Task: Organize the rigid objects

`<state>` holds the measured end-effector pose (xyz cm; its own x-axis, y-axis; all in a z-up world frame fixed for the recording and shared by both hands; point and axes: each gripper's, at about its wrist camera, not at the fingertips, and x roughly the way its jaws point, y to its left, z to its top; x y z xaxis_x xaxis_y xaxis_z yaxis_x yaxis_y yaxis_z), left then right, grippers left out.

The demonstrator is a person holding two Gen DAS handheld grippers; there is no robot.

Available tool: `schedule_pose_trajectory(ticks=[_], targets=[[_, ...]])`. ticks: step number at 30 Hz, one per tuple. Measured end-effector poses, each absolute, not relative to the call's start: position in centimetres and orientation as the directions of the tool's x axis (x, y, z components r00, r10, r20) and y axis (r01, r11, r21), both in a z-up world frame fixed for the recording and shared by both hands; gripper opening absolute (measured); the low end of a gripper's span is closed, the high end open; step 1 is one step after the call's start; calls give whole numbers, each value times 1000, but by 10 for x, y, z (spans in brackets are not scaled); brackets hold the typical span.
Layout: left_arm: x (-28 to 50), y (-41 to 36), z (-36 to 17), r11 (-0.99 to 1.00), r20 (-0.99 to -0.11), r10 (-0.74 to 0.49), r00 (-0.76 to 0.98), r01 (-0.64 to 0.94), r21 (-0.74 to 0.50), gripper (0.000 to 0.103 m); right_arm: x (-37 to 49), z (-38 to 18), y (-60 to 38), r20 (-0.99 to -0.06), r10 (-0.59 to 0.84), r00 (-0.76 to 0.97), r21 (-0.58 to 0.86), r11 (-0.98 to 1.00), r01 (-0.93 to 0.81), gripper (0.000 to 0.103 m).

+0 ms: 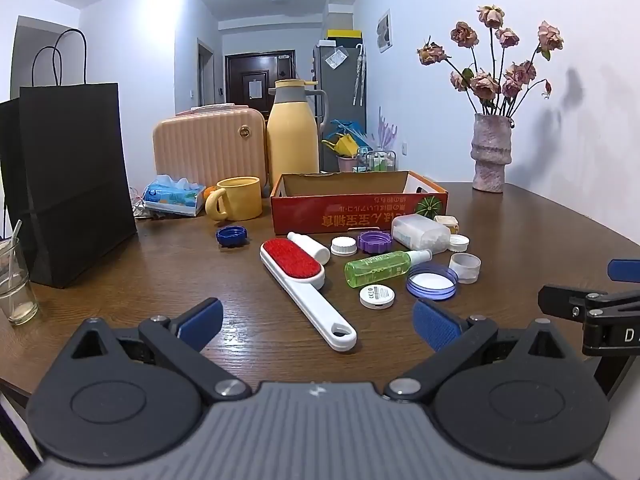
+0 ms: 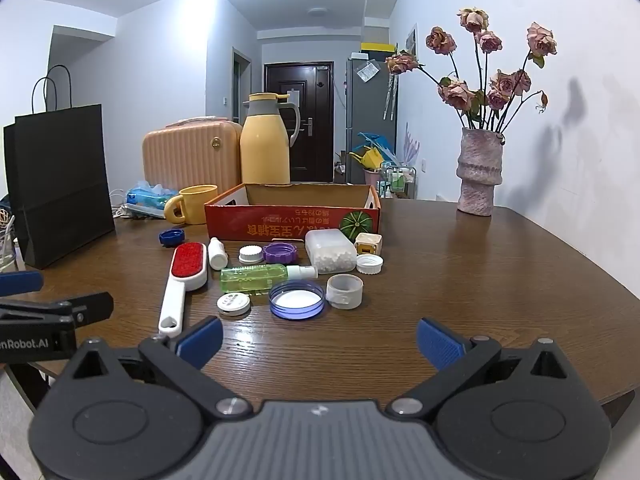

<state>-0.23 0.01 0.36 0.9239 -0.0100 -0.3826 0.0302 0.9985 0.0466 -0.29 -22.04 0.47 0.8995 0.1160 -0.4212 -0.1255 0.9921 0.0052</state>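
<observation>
An open red cardboard box (image 1: 344,210) (image 2: 288,222) stands mid-table. In front of it lie small items: a white lint brush with a red pad (image 1: 304,284) (image 2: 182,280), a green spray bottle (image 1: 380,268) (image 2: 260,277), a small white bottle (image 1: 310,246) (image 2: 217,253), a clear box of white pellets (image 1: 420,236) (image 2: 331,250), a purple ring cap (image 1: 374,241) (image 2: 279,252), a large blue lid (image 1: 432,280) (image 2: 297,299), white caps and a blue cap (image 1: 231,236) (image 2: 172,237). My left gripper (image 1: 318,326) and right gripper (image 2: 320,344) hover open near the front edge, nothing between their fingers.
A black paper bag (image 1: 68,184) (image 2: 60,184) stands at the left, a glass (image 1: 14,276) beside it. Behind the box are a yellow mug (image 1: 238,198) (image 2: 192,204), a yellow thermos (image 1: 294,136) (image 2: 266,140), a peach case (image 1: 208,148) and tissues (image 1: 172,196). A vase of dried roses (image 1: 490,152) (image 2: 478,172) stands far right.
</observation>
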Motion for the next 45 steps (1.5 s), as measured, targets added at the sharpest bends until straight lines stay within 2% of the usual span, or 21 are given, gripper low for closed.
schedule_pose_trajectory(ticks=[45], targets=[[-5,-6,9,998,-378,-16,926,35,43,103,-3,3,-219,-424,121,898,8,992,-129,103]])
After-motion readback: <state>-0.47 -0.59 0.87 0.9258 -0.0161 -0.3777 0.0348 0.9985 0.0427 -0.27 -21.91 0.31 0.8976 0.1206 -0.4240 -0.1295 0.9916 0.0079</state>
